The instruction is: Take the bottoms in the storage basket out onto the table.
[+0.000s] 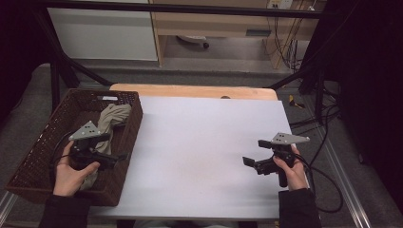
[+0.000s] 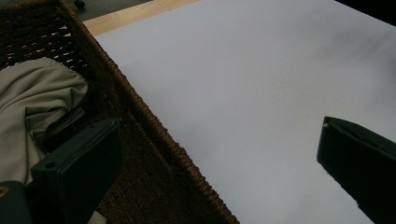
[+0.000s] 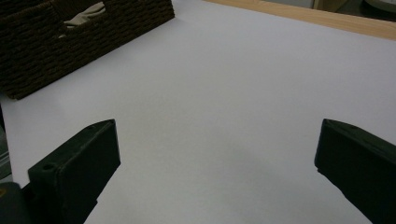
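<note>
left gripper (image 1: 119,156) jaws spread wide, nothing between them; it hangs over the near right wall of the woven basket (image 1: 135,124), one jaw over the inside, the other over the white table cover (image 1: 209,142). right gripper (image 1: 251,160) also wide open and empty, low over the cover near the right edge, pointing toward the basket. the beige cloth (image 1: 113,118) lies crumpled inside the basket, a twisted bunch running from the far part toward the near end (lower part hidden under the left hand). judging by this, the cloth looks untouched: grasping and lifting it is all left to do. cloth is soft, matte, wrinkled, with a stitched hem visible (image 2: 42,93) just beside the left jaw.
</note>
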Available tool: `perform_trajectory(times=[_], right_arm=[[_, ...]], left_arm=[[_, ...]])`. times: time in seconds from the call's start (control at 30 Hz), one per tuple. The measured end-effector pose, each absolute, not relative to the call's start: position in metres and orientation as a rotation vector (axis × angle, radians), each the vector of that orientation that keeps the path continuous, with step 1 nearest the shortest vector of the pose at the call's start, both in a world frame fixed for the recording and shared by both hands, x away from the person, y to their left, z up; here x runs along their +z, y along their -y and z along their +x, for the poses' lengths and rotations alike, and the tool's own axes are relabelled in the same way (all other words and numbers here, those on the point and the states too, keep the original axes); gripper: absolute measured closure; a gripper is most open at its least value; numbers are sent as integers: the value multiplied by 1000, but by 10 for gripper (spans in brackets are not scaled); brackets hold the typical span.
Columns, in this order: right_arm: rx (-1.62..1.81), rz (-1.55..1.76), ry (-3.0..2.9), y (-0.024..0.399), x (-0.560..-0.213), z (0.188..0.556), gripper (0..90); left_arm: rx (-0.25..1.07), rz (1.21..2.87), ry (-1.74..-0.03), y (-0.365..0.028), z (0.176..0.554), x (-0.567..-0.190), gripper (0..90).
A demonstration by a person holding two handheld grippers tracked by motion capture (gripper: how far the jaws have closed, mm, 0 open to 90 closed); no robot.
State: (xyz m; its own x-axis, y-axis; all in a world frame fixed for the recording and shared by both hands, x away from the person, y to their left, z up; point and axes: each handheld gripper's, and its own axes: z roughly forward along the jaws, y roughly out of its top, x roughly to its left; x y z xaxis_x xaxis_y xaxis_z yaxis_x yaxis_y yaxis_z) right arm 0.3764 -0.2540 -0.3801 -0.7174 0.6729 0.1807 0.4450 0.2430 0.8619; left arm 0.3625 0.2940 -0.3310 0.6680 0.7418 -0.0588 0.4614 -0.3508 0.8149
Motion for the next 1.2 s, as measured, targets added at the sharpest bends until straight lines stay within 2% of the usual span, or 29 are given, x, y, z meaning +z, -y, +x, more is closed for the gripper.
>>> perform_trajectory(times=[1.2], right_arm=[[1446,1047,-2303,251,-382,377,7]], left_arm=[[445,2044,-1005,-307,372,-314,0]])
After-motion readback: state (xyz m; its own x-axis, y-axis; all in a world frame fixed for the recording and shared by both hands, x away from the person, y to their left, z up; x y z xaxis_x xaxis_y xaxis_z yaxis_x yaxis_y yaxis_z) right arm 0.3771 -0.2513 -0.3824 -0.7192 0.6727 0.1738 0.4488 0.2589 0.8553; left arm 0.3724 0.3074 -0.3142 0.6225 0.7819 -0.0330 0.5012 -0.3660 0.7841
